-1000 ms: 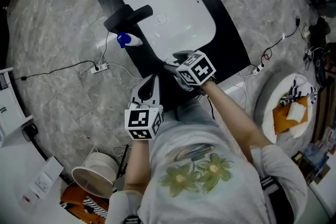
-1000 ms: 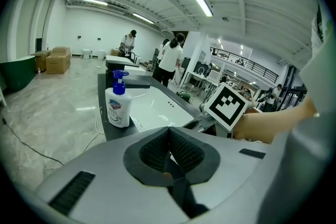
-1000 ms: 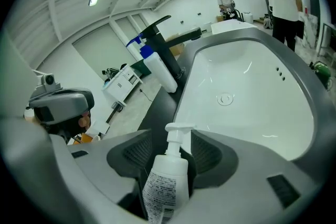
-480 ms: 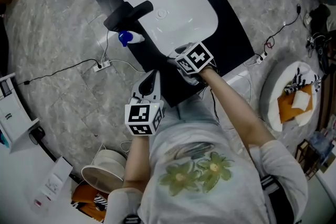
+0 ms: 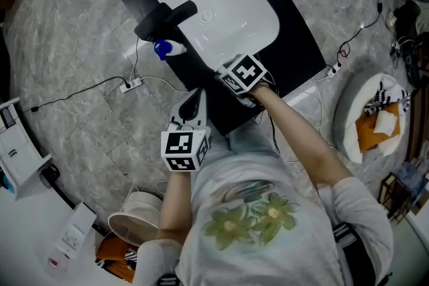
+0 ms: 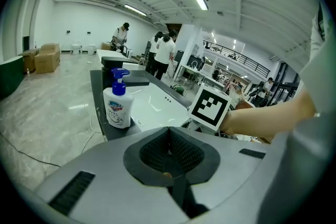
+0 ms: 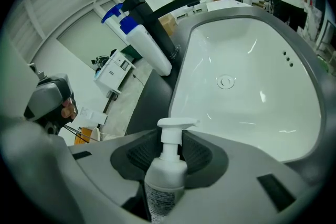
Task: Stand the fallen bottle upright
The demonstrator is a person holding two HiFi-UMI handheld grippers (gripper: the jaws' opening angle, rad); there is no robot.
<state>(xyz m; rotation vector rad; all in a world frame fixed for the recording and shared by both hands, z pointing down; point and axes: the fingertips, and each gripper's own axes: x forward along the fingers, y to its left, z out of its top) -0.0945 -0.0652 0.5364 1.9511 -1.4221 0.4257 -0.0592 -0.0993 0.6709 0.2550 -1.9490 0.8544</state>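
A black counter [image 5: 303, 58] carries one white sink [image 5: 258, 27]. One black faucet [image 5: 165, 17] stands at the counter's left edge, its spout reaching over the sink's rim. Just beside its base stands one blue-capped dispenser [image 5: 167, 49], upright. Both are well apart from the grippers, across the sink. On the floor to the left lie cables and a power strip [image 5: 129, 85]; to the right is a round white table [image 5: 348, 118] with orange cloth on it.

There are two pump bottles in all – the dispenser and the white bottle [image 7: 164, 182]. The bottle is at the counter's near edge, by the sink's near rim, lying between the jaws of the right gripper [image 7: 170, 150] with its pump head toward the sink. Those jaws have just been closing, and they now grip the bottle's sides; in the head view the gripper's marker cube hides the bottle.

The left gripper [image 6: 169, 136] hangs off the counter's near edge, close to the person's body – its jaws together with nothing between them
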